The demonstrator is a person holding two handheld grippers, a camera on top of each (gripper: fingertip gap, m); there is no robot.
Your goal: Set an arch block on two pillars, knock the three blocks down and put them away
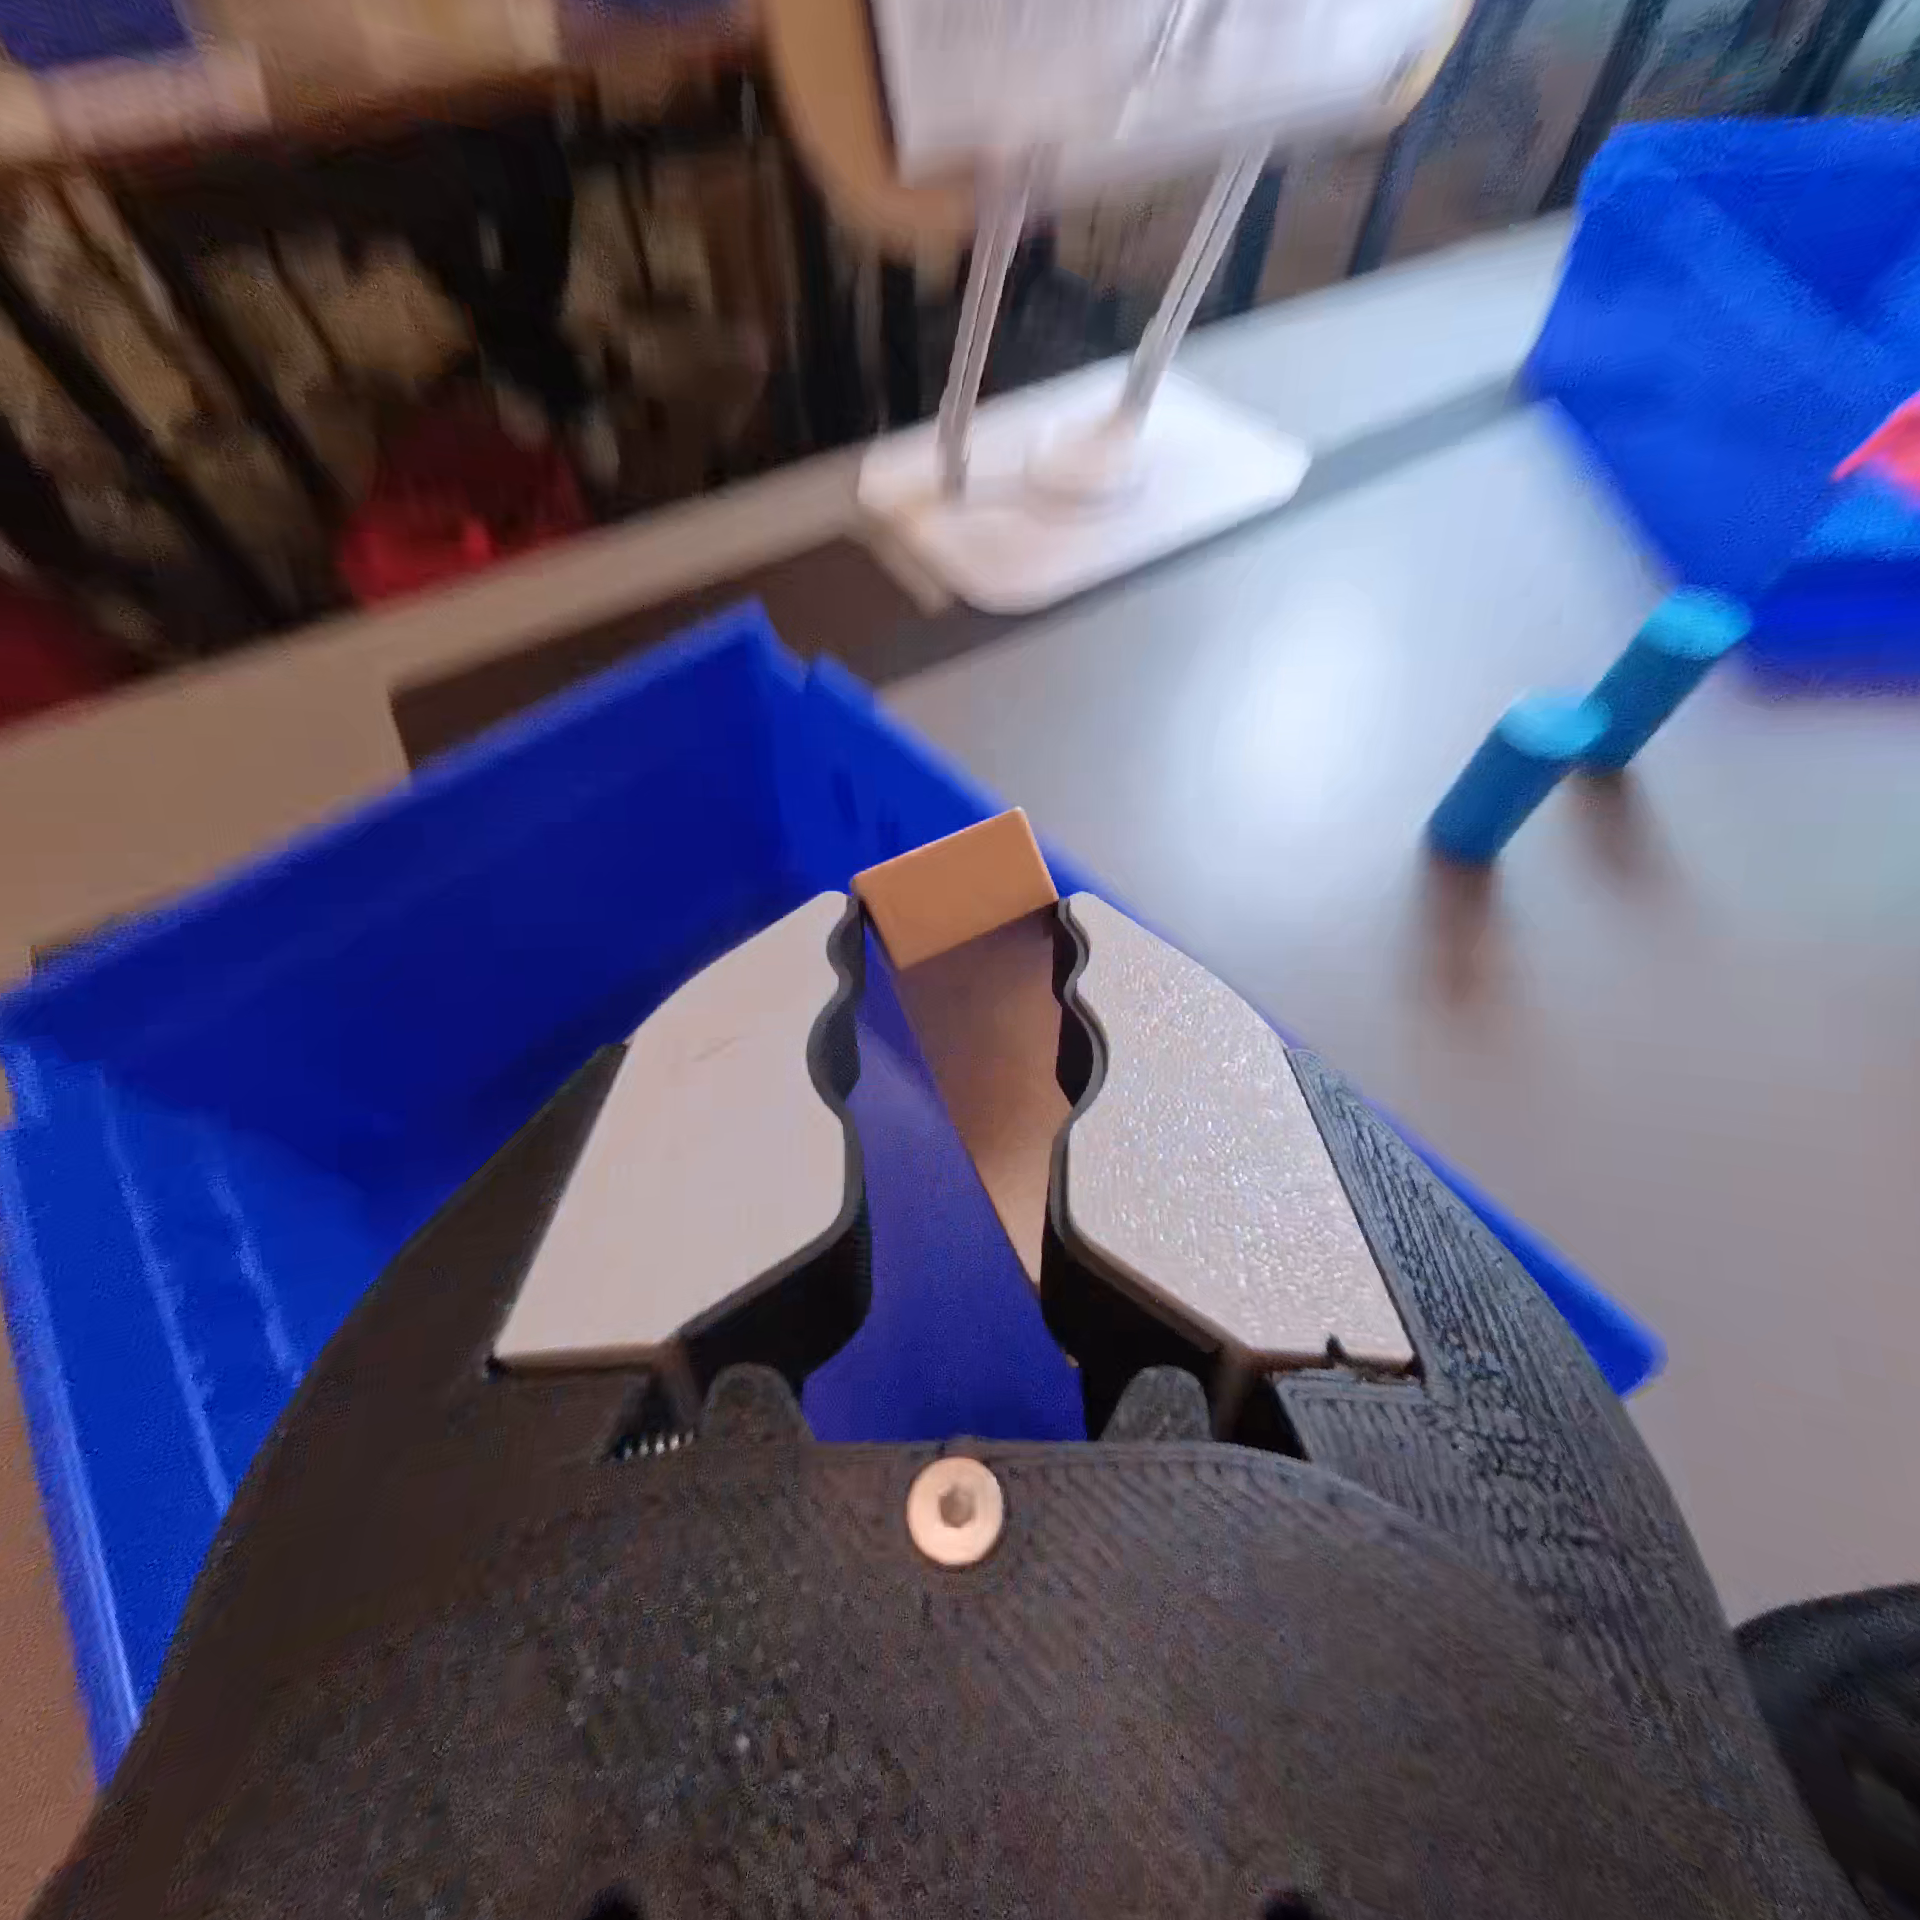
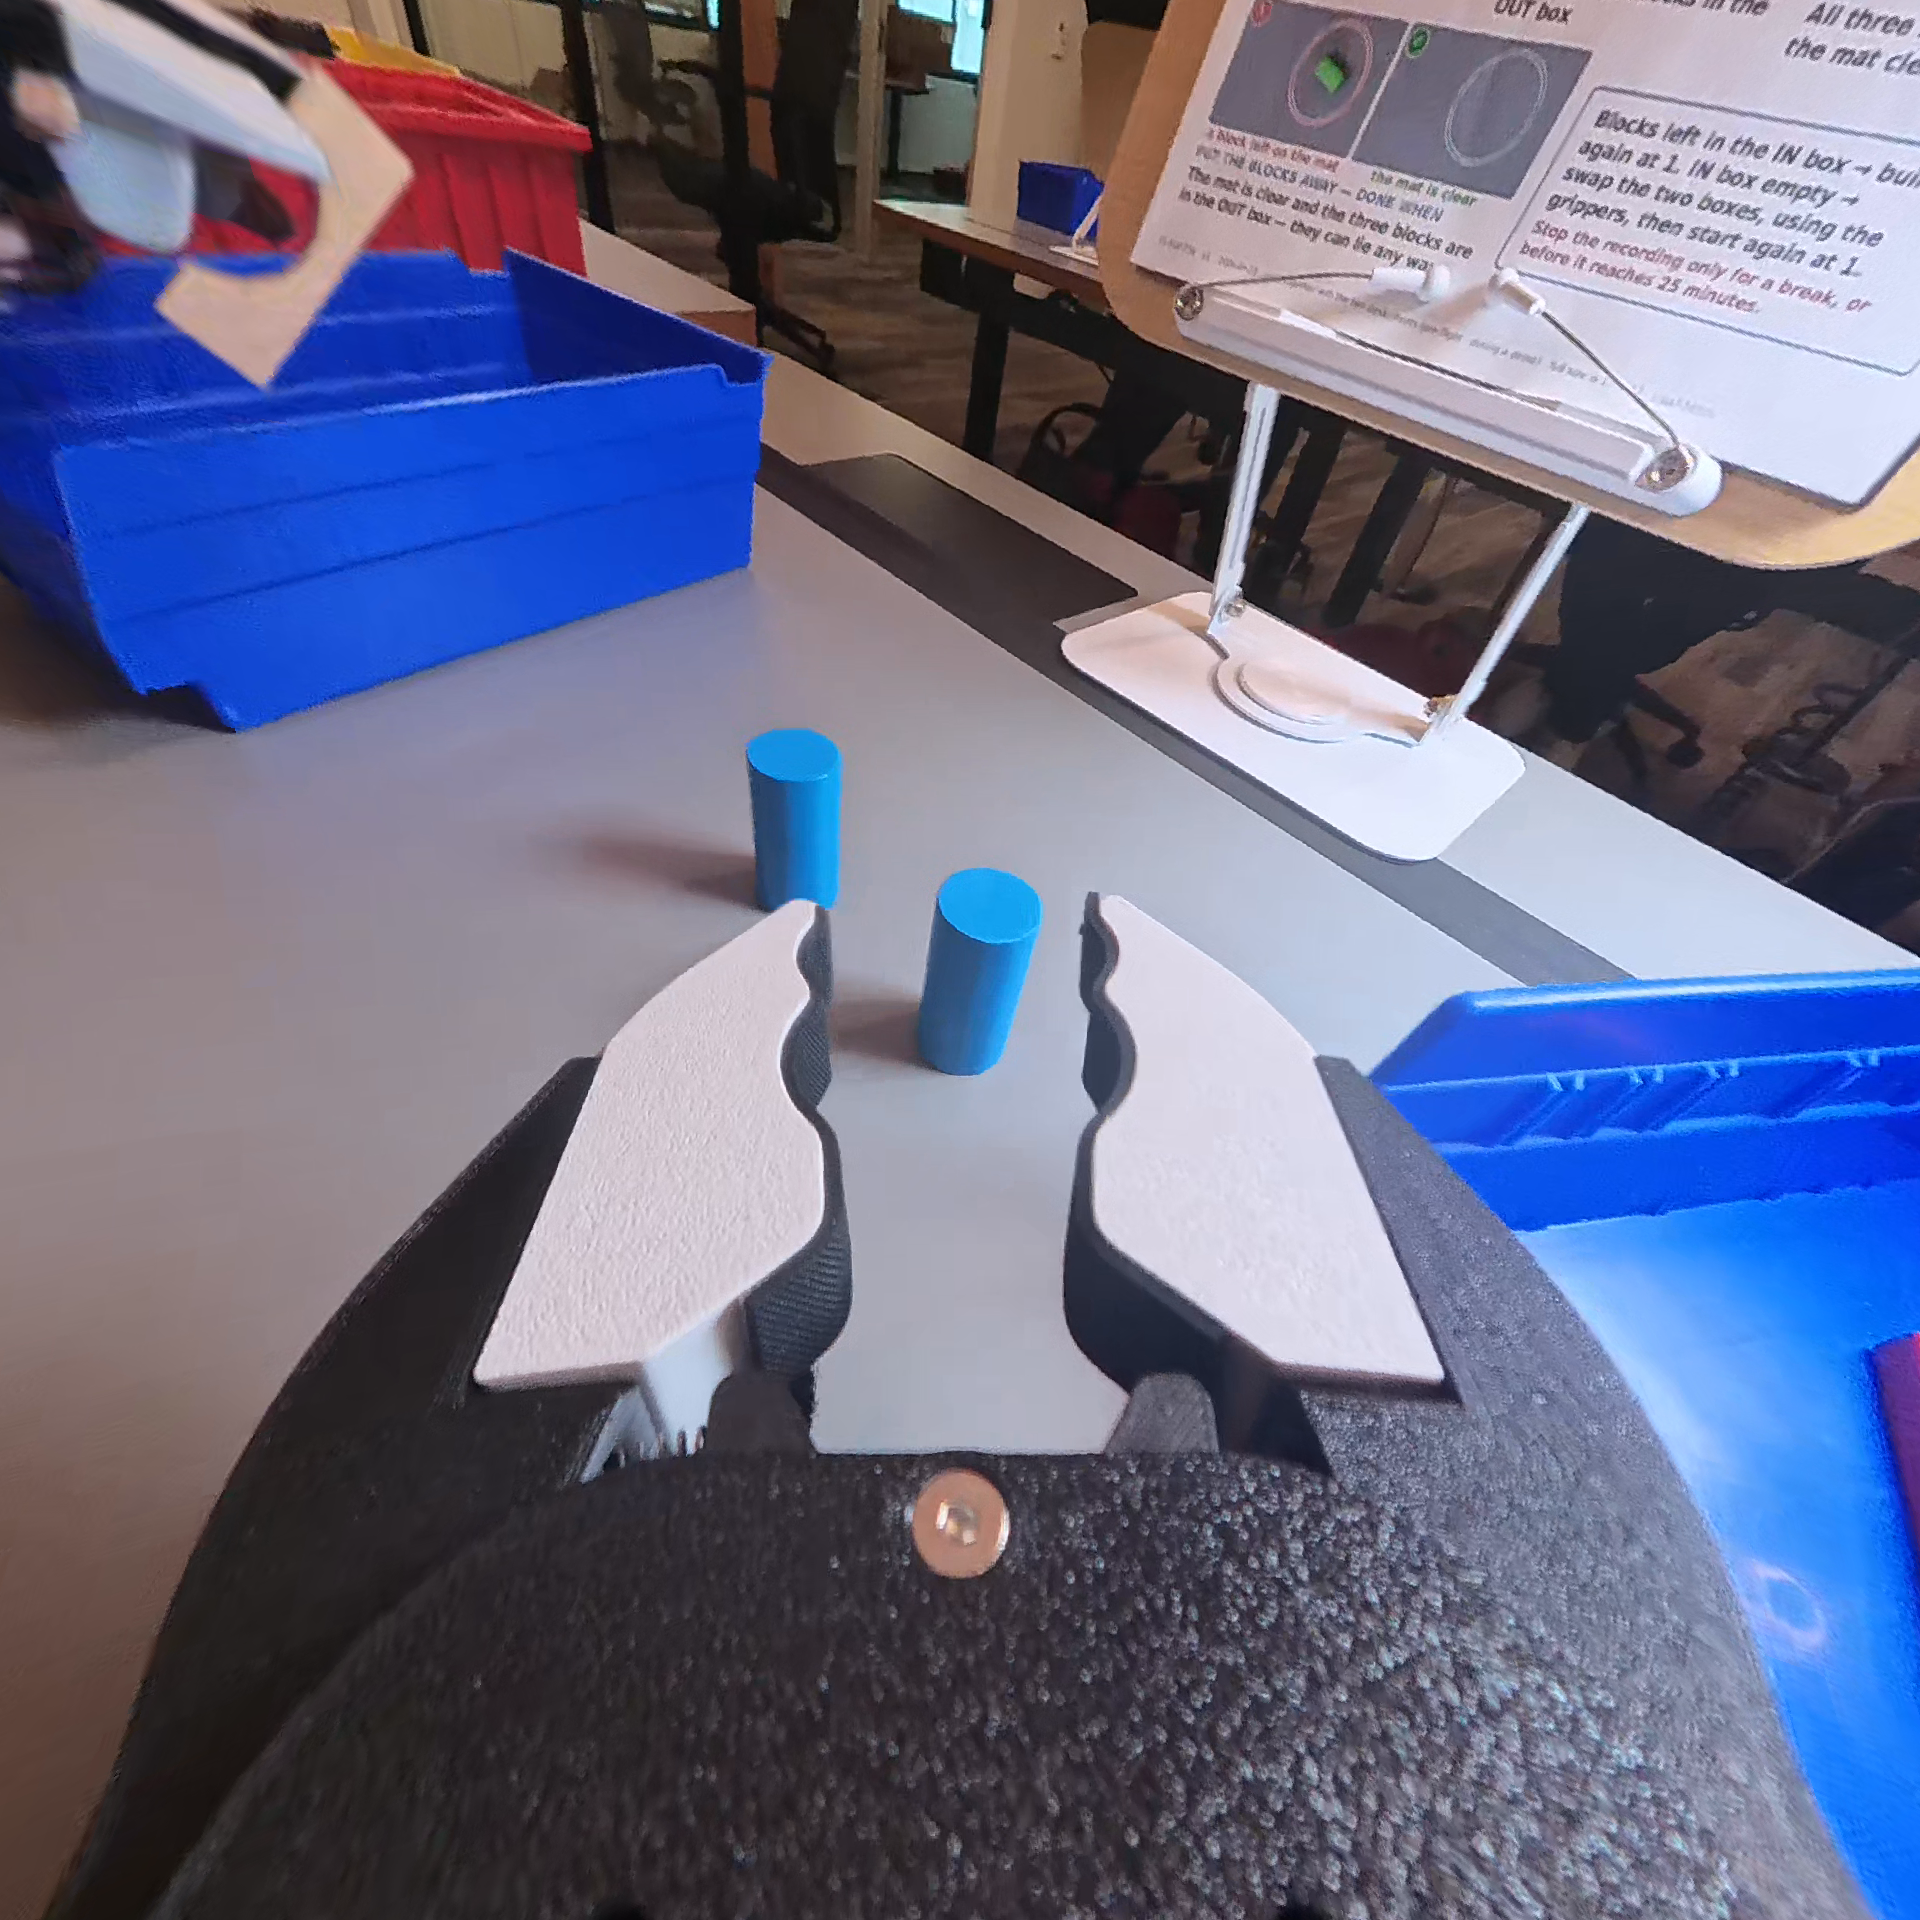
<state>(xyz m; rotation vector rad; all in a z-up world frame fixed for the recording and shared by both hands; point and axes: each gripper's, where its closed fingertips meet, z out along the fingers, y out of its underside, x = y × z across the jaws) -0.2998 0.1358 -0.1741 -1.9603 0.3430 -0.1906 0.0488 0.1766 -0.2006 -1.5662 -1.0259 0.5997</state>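
Observation:
My left gripper (image 1: pixel 961 909) is shut on a tan wooden arch block (image 1: pixel 956 883) and holds it in the air above a blue bin (image 1: pixel 260 1039). In the right wrist view that gripper (image 2: pixel 281 187) and the arch block (image 2: pixel 343 229) hang over the same bin (image 2: pixel 416 520) at the far left. Two blue cylinder pillars stand upright on the grey table, one farther (image 2: pixel 793 816) and one nearer (image 2: pixel 979 971); they also show in the left wrist view (image 1: pixel 1512 774) (image 1: pixel 1662 686). My right gripper (image 2: pixel 956 914) is open and empty, its fingertips flanking the nearer pillar without touching it.
A second blue bin (image 2: pixel 1662 1101) sits at the right edge, with a purple piece (image 2: pixel 1896 1455) inside. A white document stand (image 2: pixel 1299 717) holding an instruction sheet stands at the table's far edge. A red bin (image 2: pixel 488 177) lies behind the left bin. The grippers' ends are close to 35 centimetres from one another.

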